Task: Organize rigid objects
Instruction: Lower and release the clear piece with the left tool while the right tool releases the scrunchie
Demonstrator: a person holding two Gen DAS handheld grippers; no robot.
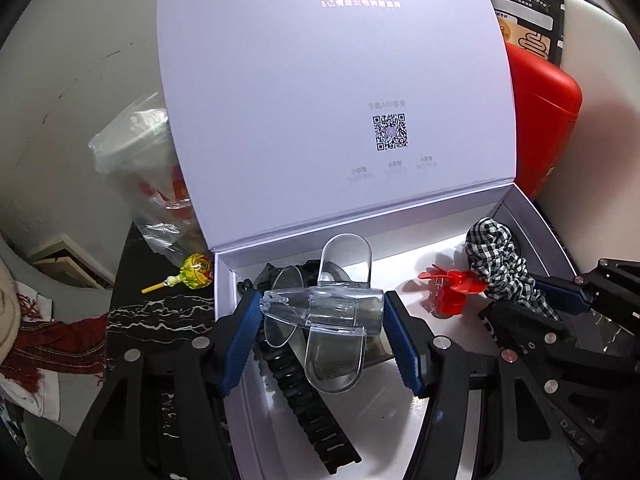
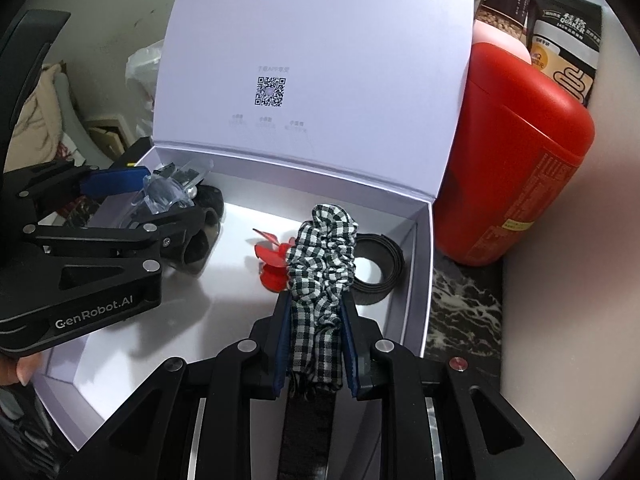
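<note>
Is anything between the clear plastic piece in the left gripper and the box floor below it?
Yes. A black ribbed strap and a dark object lie on the white box floor directly under the clear plastic piece held by the left gripper.

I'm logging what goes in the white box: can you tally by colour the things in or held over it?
Clear: 1, clear plastic piece in the left gripper
Checked black-and-white: 1, scrunchie in the right gripper
Red: 1, small red propeller
Black: 3, ridged strap, coiled band, black object
Total: 6

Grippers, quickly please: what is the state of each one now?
Left tool: closed on the clear plastic piece, above the white box.
Right tool: closed on the checkered scrunchie.
</note>
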